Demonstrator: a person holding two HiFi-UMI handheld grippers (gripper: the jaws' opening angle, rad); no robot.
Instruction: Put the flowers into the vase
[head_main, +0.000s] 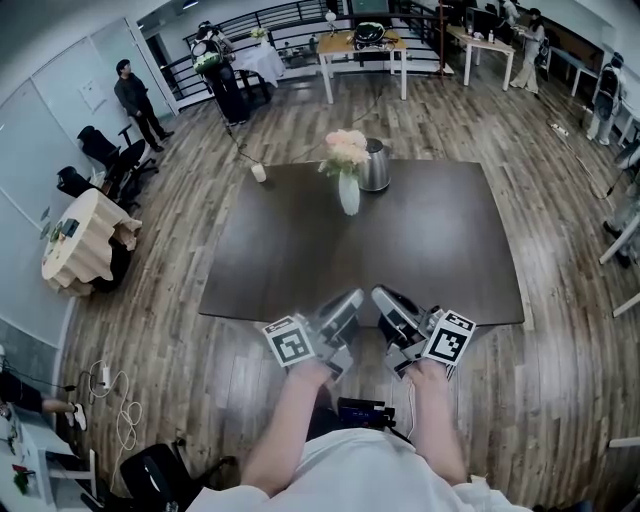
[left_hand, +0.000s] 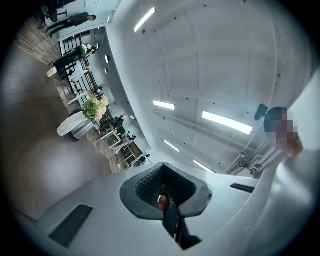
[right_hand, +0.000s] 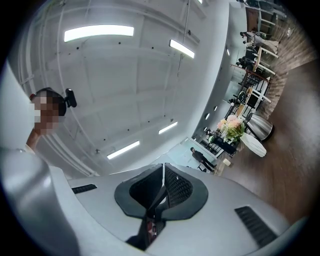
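A white vase (head_main: 349, 194) stands upright at the far middle of the dark table (head_main: 280, 260), with pale pink flowers (head_main: 347, 148) in it. My left gripper (head_main: 352, 298) and right gripper (head_main: 381, 295) are side by side at the table's near edge, far from the vase, both shut and empty. In the left gripper view the jaws (left_hand: 163, 170) meet with nothing between them, and the flowers (left_hand: 95, 107) and vase (left_hand: 70, 128) show far off. The right gripper (right_hand: 163, 169) is likewise shut, with the flowers (right_hand: 231, 128) and vase (right_hand: 253, 145) in the distance.
A metal pot (head_main: 375, 166) stands just right of the vase and a small pale cup (head_main: 259, 172) sits at the table's far left corner. A cloth-covered round table (head_main: 85, 240) and chairs stand to the left; a person (head_main: 135, 96) stands by the wall.
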